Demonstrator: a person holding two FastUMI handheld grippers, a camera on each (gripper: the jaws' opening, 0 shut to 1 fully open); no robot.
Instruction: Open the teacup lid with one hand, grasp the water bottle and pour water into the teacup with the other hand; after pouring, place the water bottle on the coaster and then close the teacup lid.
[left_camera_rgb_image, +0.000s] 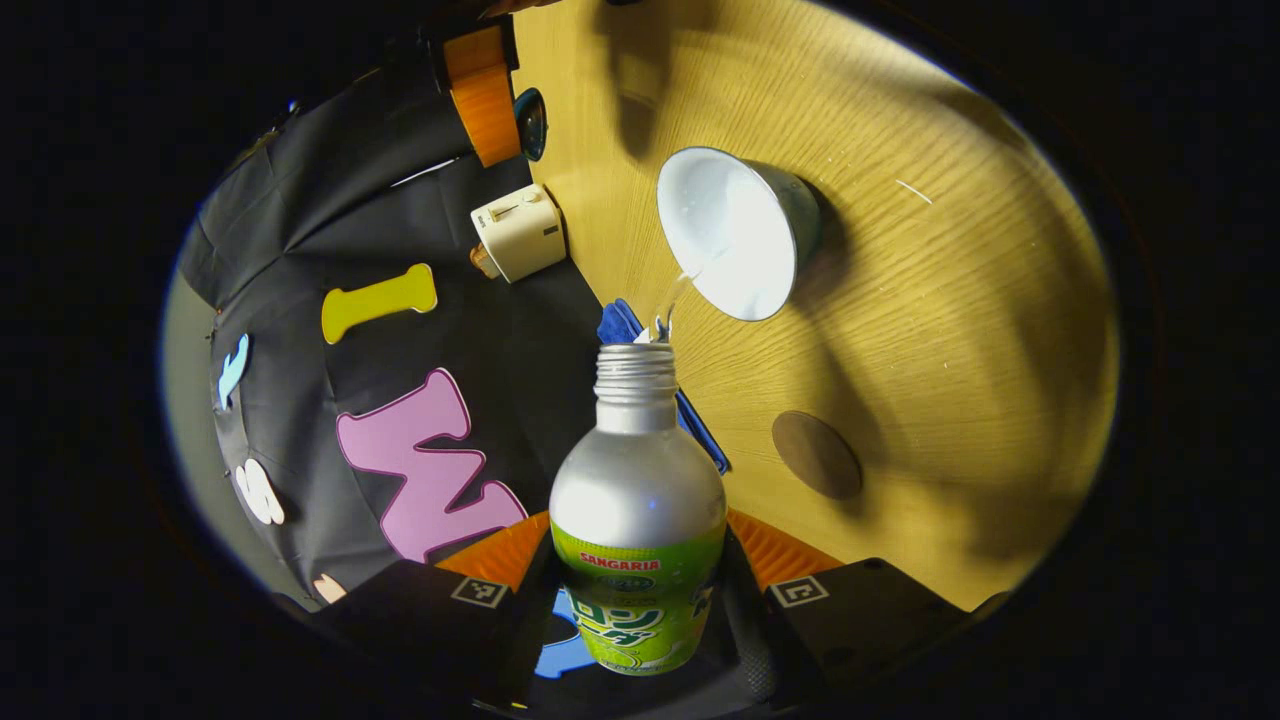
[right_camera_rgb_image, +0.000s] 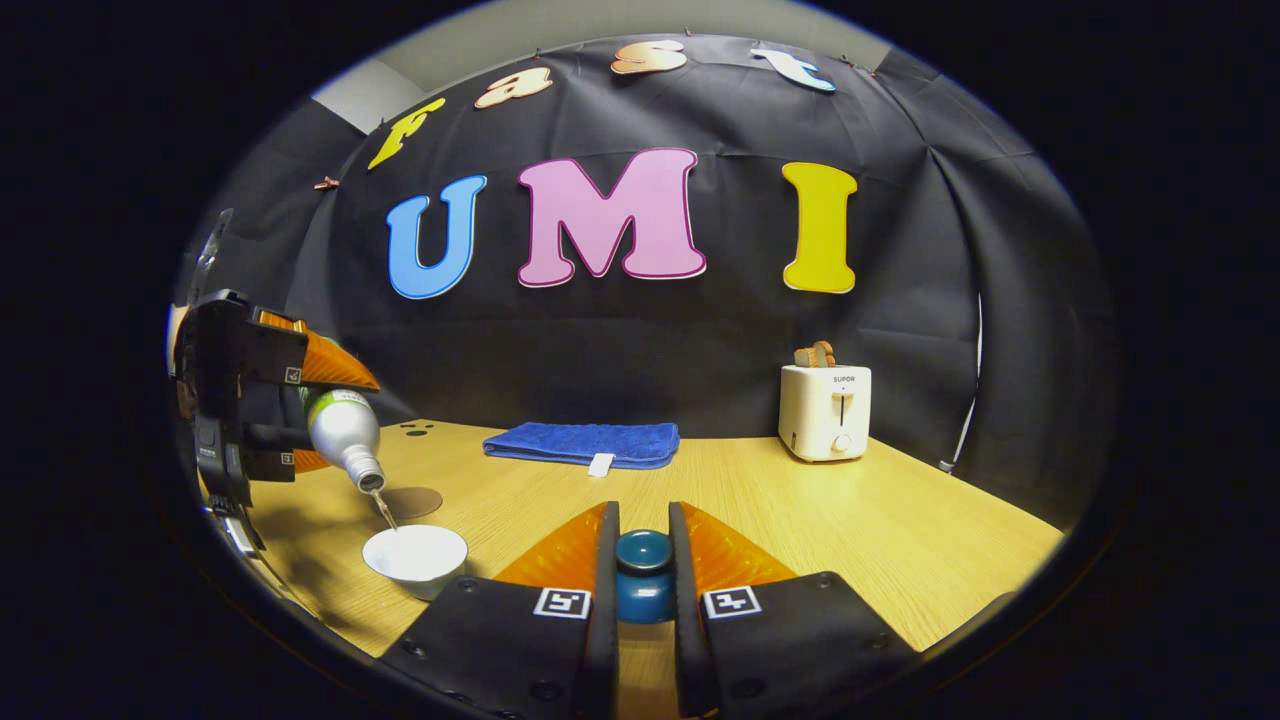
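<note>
Silvery metal with a green label, the water bottle (left_camera_rgb_image: 638, 510) is clamped by its lower body between both fingers of the left gripper (left_camera_rgb_image: 640, 600), tipped forward so its uncapped threaded neck points at the teacup (left_camera_rgb_image: 738, 232). A thin stream of water runs from the bottle's mouth into the cup's white interior. In the right gripper view the same bottle (right_camera_rgb_image: 345, 428) hangs neck-down at the left, held by the left gripper (right_camera_rgb_image: 262, 400) above the teacup (right_camera_rgb_image: 415, 556), which stands open on the wooden table (right_camera_rgb_image: 900, 540) with the stream falling into it. The round brown coaster (right_camera_rgb_image: 412, 500) lies flat on the table just behind the cup, bare; in the left gripper view the coaster (left_camera_rgb_image: 816, 454) sits near the cup, apart from it. The right gripper (right_camera_rgb_image: 643, 560) is closed on the dark teal teacup lid (right_camera_rgb_image: 643, 575), both fingers pressing its knob, holding it clear of the cup and to the cup's right. Farther back a folded blue towel (right_camera_rgb_image: 582, 442) lies along the table's far edge, and a cream toaster (right_camera_rgb_image: 824, 410) with something brown in its slot stands to the right near the black cloth wall (right_camera_rgb_image: 640, 340).
</note>
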